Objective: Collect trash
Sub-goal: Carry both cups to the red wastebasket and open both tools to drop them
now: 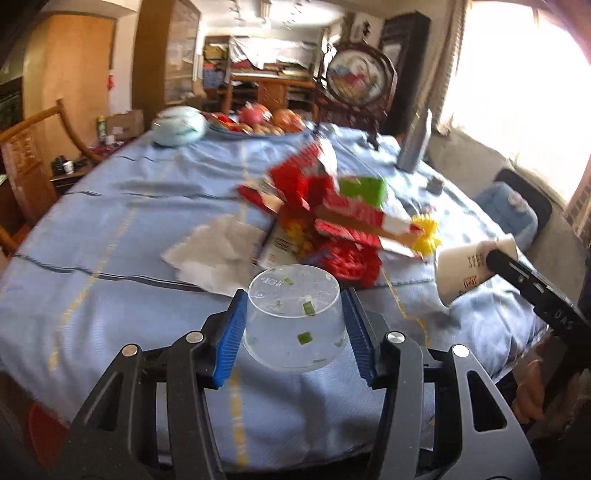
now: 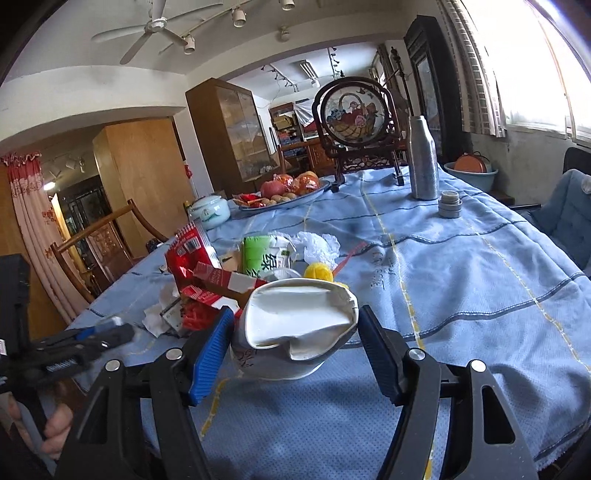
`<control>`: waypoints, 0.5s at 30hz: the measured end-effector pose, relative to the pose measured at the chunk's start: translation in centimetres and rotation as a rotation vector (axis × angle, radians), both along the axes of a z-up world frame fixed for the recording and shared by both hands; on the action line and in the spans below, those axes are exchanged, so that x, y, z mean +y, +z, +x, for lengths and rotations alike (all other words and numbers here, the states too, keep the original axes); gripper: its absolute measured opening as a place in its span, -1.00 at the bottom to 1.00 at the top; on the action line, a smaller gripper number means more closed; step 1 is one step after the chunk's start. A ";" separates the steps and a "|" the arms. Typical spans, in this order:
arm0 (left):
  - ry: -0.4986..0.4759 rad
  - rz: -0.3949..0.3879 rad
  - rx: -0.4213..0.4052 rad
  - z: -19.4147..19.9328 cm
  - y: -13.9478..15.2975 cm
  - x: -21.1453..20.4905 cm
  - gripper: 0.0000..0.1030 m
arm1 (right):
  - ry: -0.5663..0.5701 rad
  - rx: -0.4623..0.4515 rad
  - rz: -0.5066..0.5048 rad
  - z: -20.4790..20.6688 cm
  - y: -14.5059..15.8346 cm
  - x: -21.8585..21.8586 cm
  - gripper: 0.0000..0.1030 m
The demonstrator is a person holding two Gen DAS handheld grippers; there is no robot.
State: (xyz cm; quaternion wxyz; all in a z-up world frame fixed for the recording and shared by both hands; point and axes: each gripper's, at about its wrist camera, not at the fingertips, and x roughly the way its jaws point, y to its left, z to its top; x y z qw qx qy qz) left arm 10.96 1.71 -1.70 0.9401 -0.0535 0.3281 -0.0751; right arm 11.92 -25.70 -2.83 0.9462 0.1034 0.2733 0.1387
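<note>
I'm in a lived-in home dining room: a blue-clothed table (image 2: 461,266), a fruit platter (image 2: 284,195) at its far end, a wooden chair (image 2: 107,236) left, a glass-fronted wooden cabinet (image 2: 236,133) and white ceiling fan (image 2: 155,26).

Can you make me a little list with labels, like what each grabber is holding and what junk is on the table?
left gripper: jaws shut on the clear plastic cup, held upside down, green bits stuck inside
right gripper: jaws shut on the crushed white paper cup
trash pile: red wrappers, a green box, something yellow, in the table's middle
white tissue: crumpled, beside the pile
table: covered by a blue cloth
not trash: fruit tray, silver bottle, at the far end
</note>
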 end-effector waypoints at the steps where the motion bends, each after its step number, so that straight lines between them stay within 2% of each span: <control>1: 0.012 -0.003 -0.008 -0.4 0.4 0.5 0.01 | 0.001 -0.005 0.003 -0.1 0.2 0.0 0.32; 8: 0.183 0.008 -0.050 -4.4 2.3 6.1 0.01 | 0.047 -0.068 0.012 -1.7 2.3 0.9 0.33; 15: 0.407 0.002 -0.048 -10.9 2.1 13.6 0.01 | 0.209 -0.122 0.036 -2.9 5.0 5.1 0.32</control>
